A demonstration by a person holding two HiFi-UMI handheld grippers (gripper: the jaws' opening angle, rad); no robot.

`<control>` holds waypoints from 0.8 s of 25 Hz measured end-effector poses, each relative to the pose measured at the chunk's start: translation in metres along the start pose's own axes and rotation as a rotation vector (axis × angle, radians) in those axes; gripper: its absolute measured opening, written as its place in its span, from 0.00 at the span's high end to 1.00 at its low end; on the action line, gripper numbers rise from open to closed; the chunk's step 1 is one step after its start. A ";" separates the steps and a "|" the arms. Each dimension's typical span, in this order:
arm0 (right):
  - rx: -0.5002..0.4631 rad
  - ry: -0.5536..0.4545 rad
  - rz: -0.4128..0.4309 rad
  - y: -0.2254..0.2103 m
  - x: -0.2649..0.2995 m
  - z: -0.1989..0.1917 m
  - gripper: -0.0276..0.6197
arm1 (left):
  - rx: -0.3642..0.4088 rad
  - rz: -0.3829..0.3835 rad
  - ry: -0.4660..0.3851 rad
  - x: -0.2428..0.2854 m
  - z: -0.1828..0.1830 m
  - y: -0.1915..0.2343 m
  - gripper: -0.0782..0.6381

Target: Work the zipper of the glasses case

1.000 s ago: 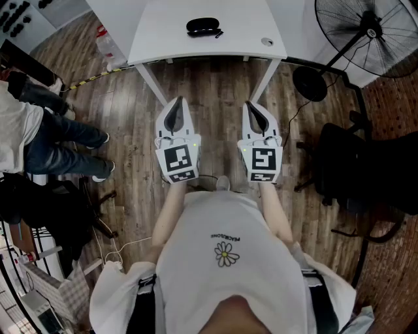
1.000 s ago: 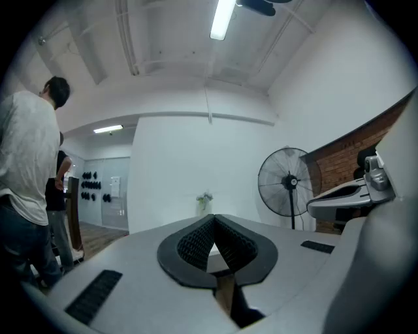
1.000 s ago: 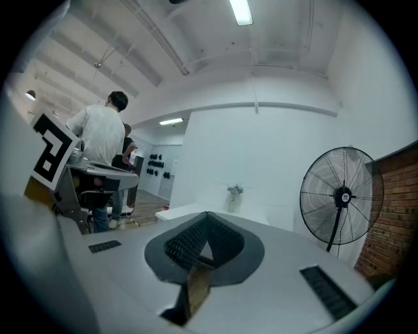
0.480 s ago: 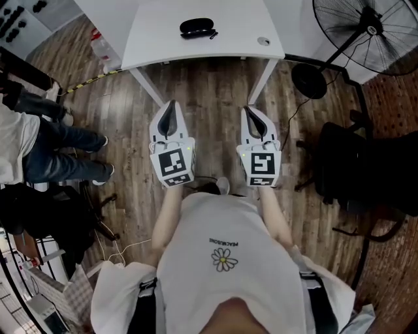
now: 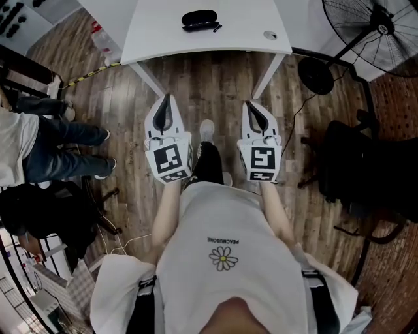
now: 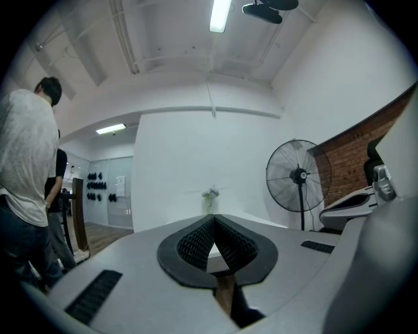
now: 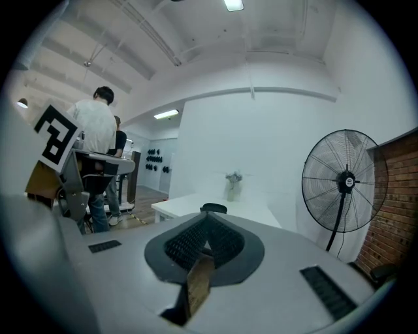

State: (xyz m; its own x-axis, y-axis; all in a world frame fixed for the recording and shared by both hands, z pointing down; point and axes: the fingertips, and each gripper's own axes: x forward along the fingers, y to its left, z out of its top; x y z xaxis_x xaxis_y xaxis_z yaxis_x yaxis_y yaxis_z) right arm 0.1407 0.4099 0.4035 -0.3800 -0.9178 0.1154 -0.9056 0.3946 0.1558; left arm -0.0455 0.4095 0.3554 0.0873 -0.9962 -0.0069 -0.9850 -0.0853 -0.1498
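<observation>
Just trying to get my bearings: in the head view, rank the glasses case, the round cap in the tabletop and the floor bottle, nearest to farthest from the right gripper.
From the right gripper:
1. Round cap, right end of the table.
2. Glasses case, mid-table, further left.
3. Bottle, on the floor past the table's left end.

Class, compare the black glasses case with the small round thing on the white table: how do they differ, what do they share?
The glasses case is black; the round thing is pale grey. The glasses case is oblong and larger; the round thing is a small disc. On the white table, the glasses case lies near the middle; the round thing sits near a front corner. Both rest there untouched.
</observation>
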 end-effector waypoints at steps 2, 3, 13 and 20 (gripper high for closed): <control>-0.020 -0.001 0.018 0.000 0.014 0.000 0.95 | -0.001 0.006 0.002 0.018 -0.004 0.005 0.87; -0.029 -0.001 0.022 -0.002 0.022 0.001 0.95 | -0.002 0.008 0.003 0.029 -0.006 0.008 0.87; -0.016 0.023 -0.056 -0.060 0.148 0.012 0.95 | -0.015 -0.038 -0.025 0.179 0.004 0.030 0.87; 0.013 0.064 -0.089 -0.090 0.287 0.033 0.95 | -0.010 -0.114 -0.009 0.322 0.007 0.066 0.87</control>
State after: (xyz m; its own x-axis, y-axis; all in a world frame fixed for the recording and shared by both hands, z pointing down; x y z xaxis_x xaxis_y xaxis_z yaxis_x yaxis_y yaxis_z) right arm 0.1066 0.1097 0.3907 -0.2852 -0.9444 0.1636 -0.9378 0.3102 0.1560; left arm -0.0810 0.0829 0.3364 0.2000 -0.9798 0.0005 -0.9701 -0.1980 -0.1407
